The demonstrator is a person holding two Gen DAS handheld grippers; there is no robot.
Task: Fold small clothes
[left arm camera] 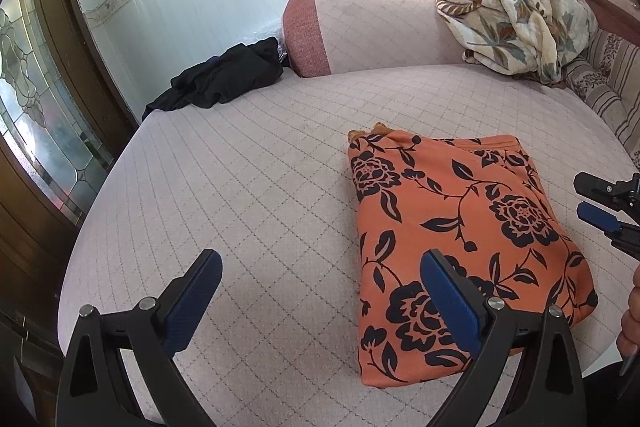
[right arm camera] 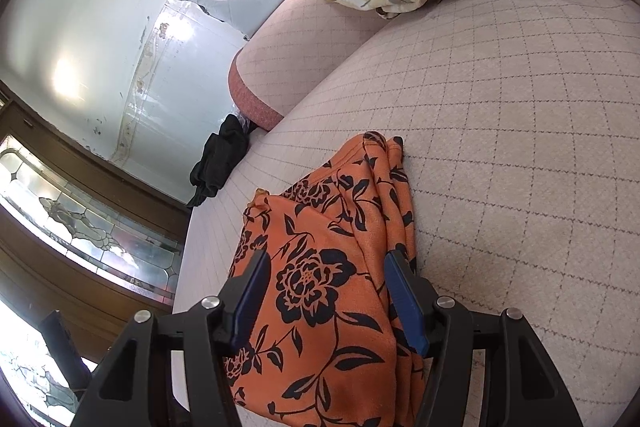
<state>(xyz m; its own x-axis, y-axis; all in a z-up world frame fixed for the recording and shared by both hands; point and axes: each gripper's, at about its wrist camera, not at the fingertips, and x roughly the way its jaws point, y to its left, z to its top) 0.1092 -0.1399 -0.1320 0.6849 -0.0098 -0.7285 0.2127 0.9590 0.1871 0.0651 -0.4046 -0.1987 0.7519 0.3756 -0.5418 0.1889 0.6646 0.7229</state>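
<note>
A: Where are the tongs?

B: The left gripper [left arm camera: 320, 291] stands wide with nothing between its pads, over the quilted cushion [left arm camera: 248, 187]; its right pad overlaps the near corner of the orange floral garment [left arm camera: 460, 239]. The right gripper [right arm camera: 324, 293] is spread about halfway, straddling the garment's near end [right arm camera: 320, 307], and its pads don't seem to be pressing on the cloth.

A: Which step, then?

B: The garment lies in a neat rectangle, so I'd judge the fold is nearly finished. The next move probably calls for a last smoothing or setting it aside.

A: Beyond it?

B: A black garment [left arm camera: 224, 75] far left, a floral blanket [left arm camera: 516, 19] far right.

A: Any writing?

B: None legible.
</note>
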